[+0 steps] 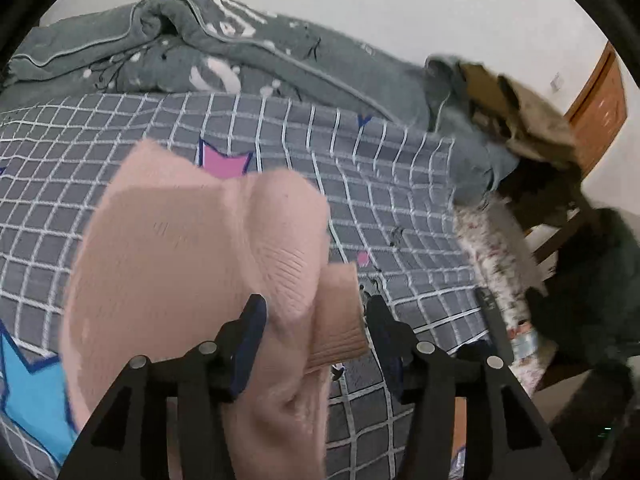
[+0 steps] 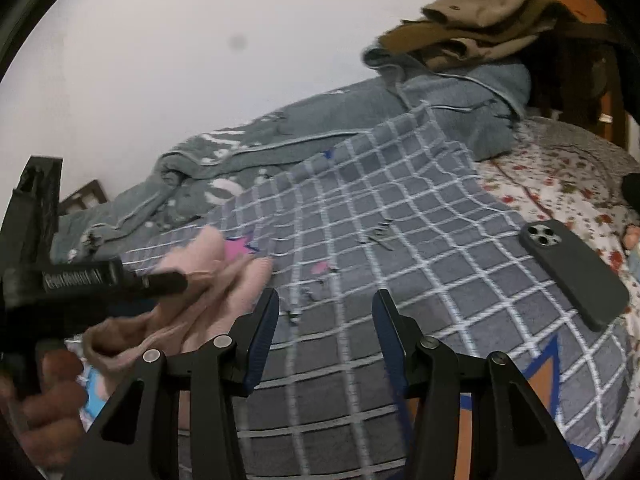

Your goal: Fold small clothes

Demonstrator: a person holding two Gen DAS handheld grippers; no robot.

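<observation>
A small pink knit garment [image 1: 192,264] lies bunched on the grey checked bedspread [image 1: 380,184]. My left gripper [image 1: 316,312] stands open right over it, with folds of pink cloth lying between the fingers but not clamped. In the right wrist view the pink garment [image 2: 208,292] sits at the lower left, partly hidden by the left gripper's black body [image 2: 60,284] and the hand holding it. My right gripper [image 2: 326,312] is open and empty above the bare bedspread [image 2: 360,240], to the right of the garment.
A rumpled grey blanket [image 1: 224,56] lies along the wall. Brown clothes [image 2: 480,24] pile on the far corner. A dark phone [image 2: 572,272] lies face down on the right of the bed, near the floral sheet [image 2: 560,176]. A wooden door [image 1: 600,108] stands beyond.
</observation>
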